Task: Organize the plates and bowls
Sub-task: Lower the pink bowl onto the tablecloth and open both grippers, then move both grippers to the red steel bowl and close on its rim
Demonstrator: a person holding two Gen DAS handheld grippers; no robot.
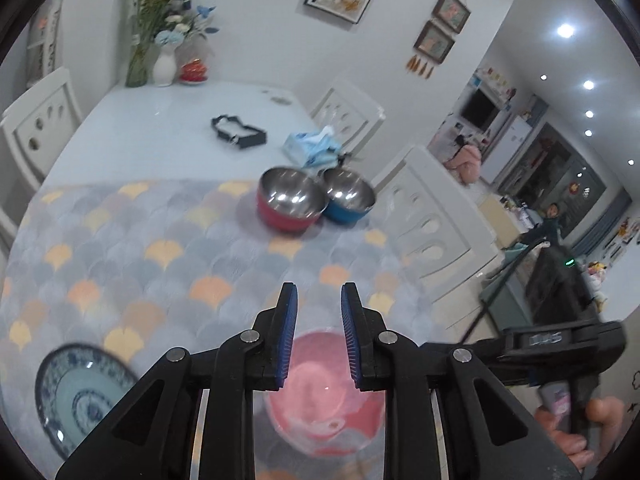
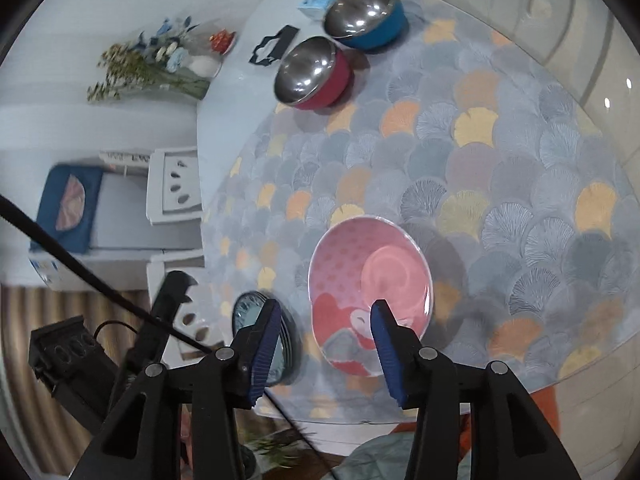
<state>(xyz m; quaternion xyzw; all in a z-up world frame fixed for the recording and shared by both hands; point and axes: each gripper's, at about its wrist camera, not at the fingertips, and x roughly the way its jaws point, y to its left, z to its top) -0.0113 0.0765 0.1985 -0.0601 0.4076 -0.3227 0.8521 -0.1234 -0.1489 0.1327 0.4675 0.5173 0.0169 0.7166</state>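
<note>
A pink plate [image 1: 324,396] lies flat on the fan-patterned mat [image 1: 160,248], right below my left gripper [image 1: 319,306]. That gripper's blue pads stand a little apart, open, with nothing between them. In the right wrist view the pink plate [image 2: 368,280] sits just ahead of my right gripper [image 2: 326,310], which is open wide and empty above the plate's near rim. A blue-and-white plate [image 1: 80,392] rests to the left; the right gripper's left finger partly hides this blue-and-white plate [image 2: 256,320]. Further back, side by side, stand a red steel bowl [image 1: 290,204] and a blue steel bowl [image 1: 347,196].
On the bare white table [image 1: 160,120] beyond the mat lie a black strap [image 1: 240,132] and a tissue pack [image 1: 312,146]. Vases with flowers [image 1: 160,52] stand at the far end. White chairs [image 1: 432,220] line the right side. A hand [image 1: 576,432] grips a black handle at lower right.
</note>
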